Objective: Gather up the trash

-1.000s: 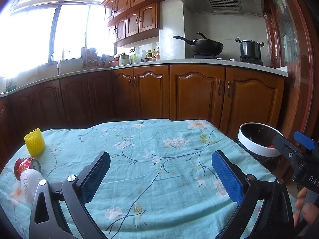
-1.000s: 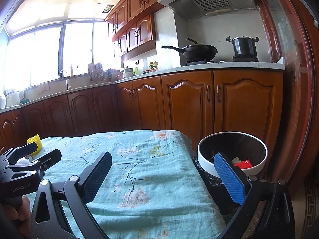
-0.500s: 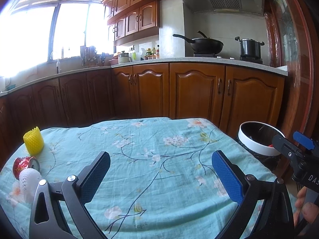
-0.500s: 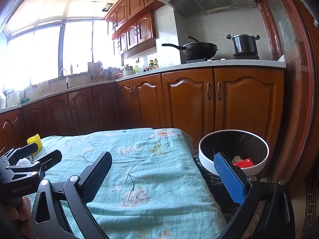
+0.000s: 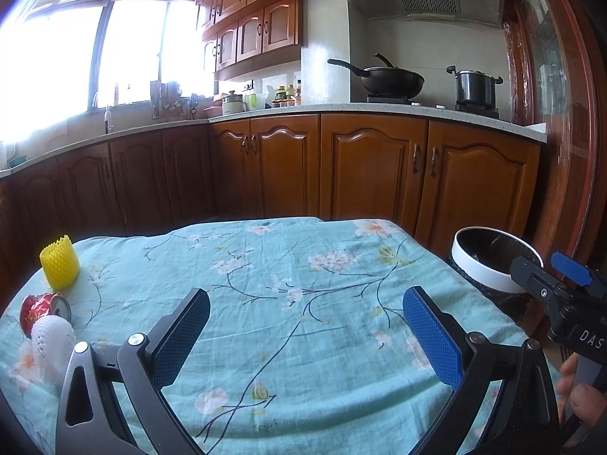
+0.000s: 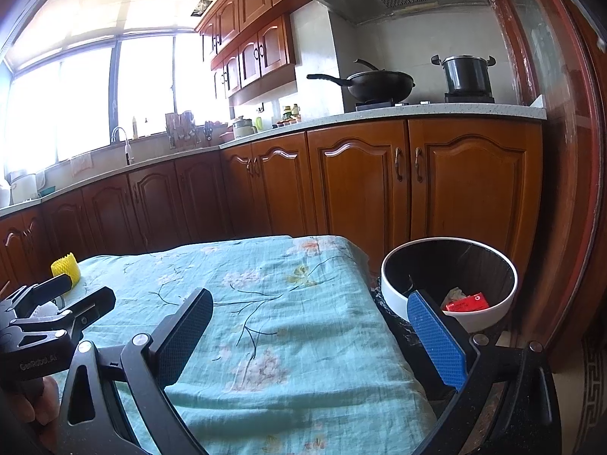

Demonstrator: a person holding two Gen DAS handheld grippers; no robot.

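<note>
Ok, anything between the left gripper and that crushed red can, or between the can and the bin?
The white foam net lies directly in front of the crushed red can, nearest the left gripper. From there to the bin, only bare tablecloth shows; the right gripper hangs near that end.

Table draped in teal floral cloth (image 5: 288, 303). At left edge: yellow foam net sleeve (image 5: 60, 263) standing upright; crushed red can (image 5: 44, 309) on its side; white foam net (image 5: 51, 345), apparently touching the can. Remaining cloth surface bare.
</note>
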